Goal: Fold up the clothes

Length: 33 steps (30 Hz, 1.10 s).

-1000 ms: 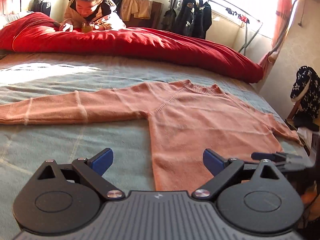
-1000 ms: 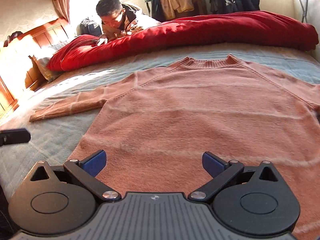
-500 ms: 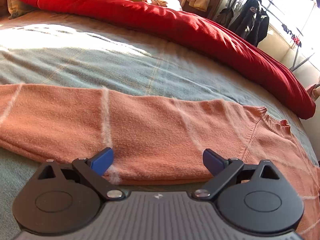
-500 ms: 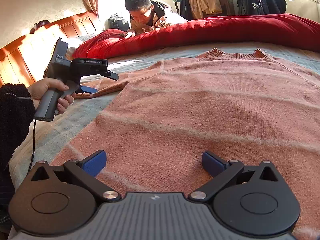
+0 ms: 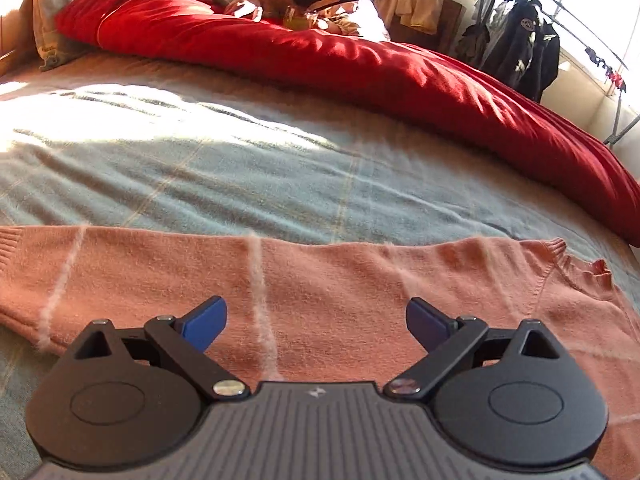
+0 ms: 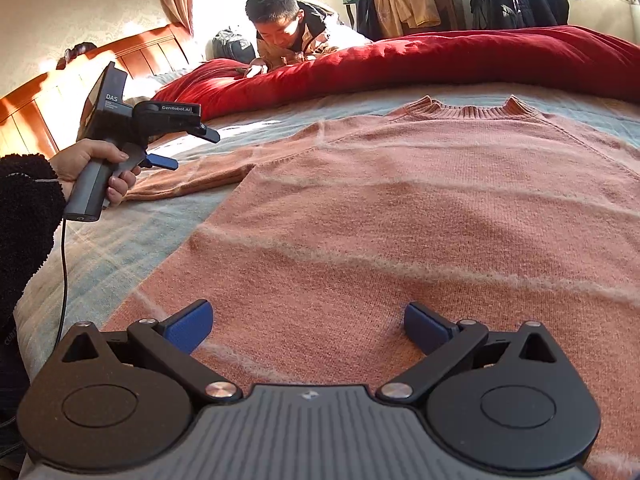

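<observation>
Both grippers are being held wide open, nothing gripped. Left gripper (image 5: 316,322) is being hovered over the outstretched sleeve (image 5: 160,276) of a salmon-pink knit sweater (image 6: 420,208), its blue fingertips (image 5: 204,326) spread above the sleeve's near edge. Right gripper (image 6: 308,326) is being held over the sweater's lower body, near the hem. The sweater is being kept laid flat on a pale blue bedspread (image 5: 240,168), collar (image 6: 468,110) pointing toward a red duvet (image 5: 380,76) bunched beyond it. Past the duvet, a person (image 6: 288,36) is leaning.
</observation>
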Available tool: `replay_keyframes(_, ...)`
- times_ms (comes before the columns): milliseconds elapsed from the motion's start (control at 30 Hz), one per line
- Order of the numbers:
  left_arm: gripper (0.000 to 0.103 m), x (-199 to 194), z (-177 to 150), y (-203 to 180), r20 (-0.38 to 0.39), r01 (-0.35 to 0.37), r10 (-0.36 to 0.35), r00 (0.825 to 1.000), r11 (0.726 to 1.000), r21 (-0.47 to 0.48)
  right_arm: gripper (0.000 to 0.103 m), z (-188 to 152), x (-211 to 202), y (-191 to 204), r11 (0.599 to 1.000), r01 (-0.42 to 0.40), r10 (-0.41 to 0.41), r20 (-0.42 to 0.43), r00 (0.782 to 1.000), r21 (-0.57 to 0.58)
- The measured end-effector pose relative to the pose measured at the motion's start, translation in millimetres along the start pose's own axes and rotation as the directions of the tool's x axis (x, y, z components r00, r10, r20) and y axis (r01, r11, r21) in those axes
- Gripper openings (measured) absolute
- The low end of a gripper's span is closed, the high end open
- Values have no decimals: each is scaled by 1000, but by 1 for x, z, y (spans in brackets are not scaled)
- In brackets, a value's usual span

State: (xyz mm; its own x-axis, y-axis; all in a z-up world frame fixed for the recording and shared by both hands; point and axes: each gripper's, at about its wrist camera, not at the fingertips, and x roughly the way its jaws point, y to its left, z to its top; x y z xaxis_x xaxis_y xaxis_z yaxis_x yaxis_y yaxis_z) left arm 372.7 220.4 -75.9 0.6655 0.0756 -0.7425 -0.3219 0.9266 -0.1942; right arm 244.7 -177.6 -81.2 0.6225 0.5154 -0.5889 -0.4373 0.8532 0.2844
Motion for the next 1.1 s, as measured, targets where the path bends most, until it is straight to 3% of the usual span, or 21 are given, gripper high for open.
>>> replay_keyframes(67, 96, 6, -6, 23, -3, -76, 76, 997, 997, -30, 103, 1, -2, -2, 1000, -6, 6, 0, 1000, 11)
replay_keyframes(200, 95, -7, -12, 60, 44, -154, 158, 987, 985, -82, 103, 5, -9, -11, 998, -19, 17, 20, 1000, 67)
replay_keyframes(300, 95, -13, -3, 47, 3, -172, 173, 985, 982, -83, 103, 7, -14, -18, 994, -25, 20, 44, 999, 109)
replay_keyframes(367, 95, -17, 2, 22, 1, -95, 95, 995, 994, -60, 103, 7, -16, -20, 992, -25, 19, 53, 998, 121)
replay_keyframes(433, 95, -22, 2, -15, 2, 60, -60, 998, 998, -16, 103, 7, -16, -21, 992, -24, 17, 54, 998, 123)
replay_keyframes(533, 96, -16, -4, -69, -45, 258, -257, 965, 966, 13, 103, 6, -15, -21, 993, -19, 13, 50, 999, 117)
replay_keyframes(600, 96, -6, -9, -95, -77, 320, -318, 945, 947, 21, 103, 6, -14, -21, 993, -17, 11, 50, 999, 113)
replay_keyframes(700, 96, 11, -19, -112, -122, 305, -301, 946, 952, 15, 103, 7, -15, -22, 993, -18, 12, 49, 999, 120)
replay_keyframes(867, 96, 7, -32, -82, -94, 280, -280, 955, 960, -13, 103, 8, -18, -29, 989, -12, 4, 54, 999, 148)
replay_keyframes(1033, 95, -4, -8, -56, -50, 91, -90, 995, 996, 25, 103, 9, -19, -33, 984, -15, 4, 58, 998, 176)
replay_keyframes(1100, 95, 2, 4, -54, -50, 152, -153, 987, 988, -15, 103, 8, -18, -33, 985, -11, 1, 60, 998, 174)
